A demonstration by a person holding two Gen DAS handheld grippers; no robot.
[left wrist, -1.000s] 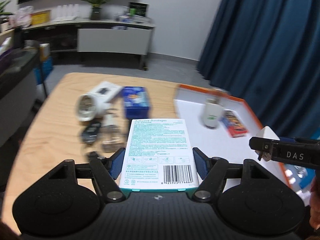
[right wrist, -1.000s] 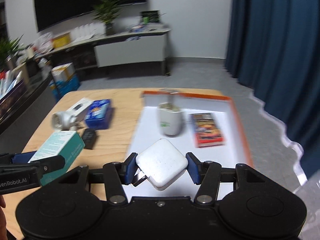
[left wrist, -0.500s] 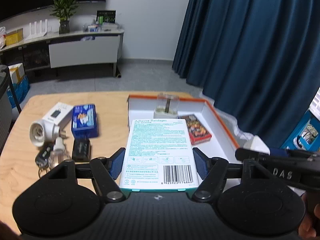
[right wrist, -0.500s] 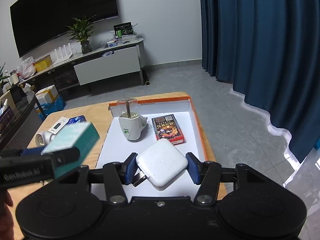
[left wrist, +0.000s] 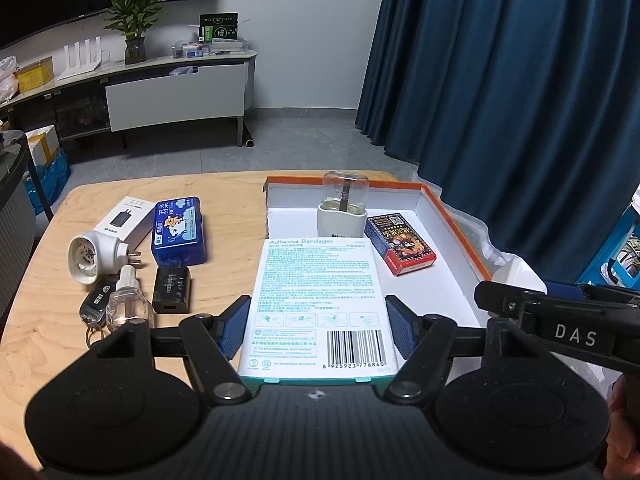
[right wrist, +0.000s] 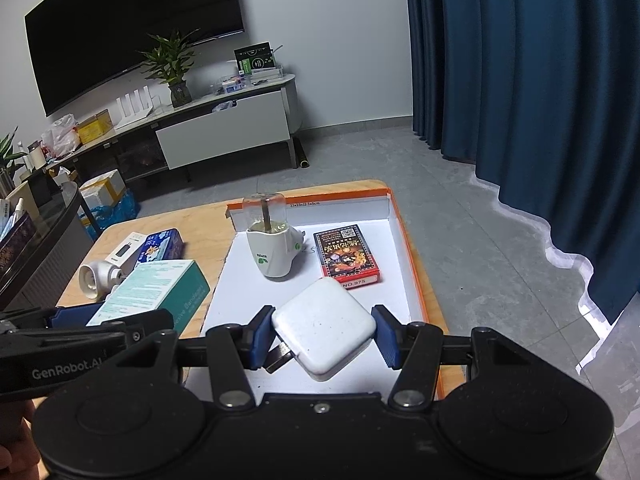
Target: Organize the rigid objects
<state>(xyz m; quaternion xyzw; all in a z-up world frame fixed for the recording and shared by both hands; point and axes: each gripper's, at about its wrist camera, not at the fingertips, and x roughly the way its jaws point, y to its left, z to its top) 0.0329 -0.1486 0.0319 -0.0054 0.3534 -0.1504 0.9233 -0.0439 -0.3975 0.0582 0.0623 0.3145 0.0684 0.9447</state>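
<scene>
The left gripper is clamped on the bandage box, held above the near edge of the orange-rimmed tray; the right gripper is clamped on a white charger over the same tray's white floor; inside the tray stand a white diffuser with a clear top and, just beside it, a red card box lying flat; a blue tin and white plug adapter lie on the wooden table.
</scene>
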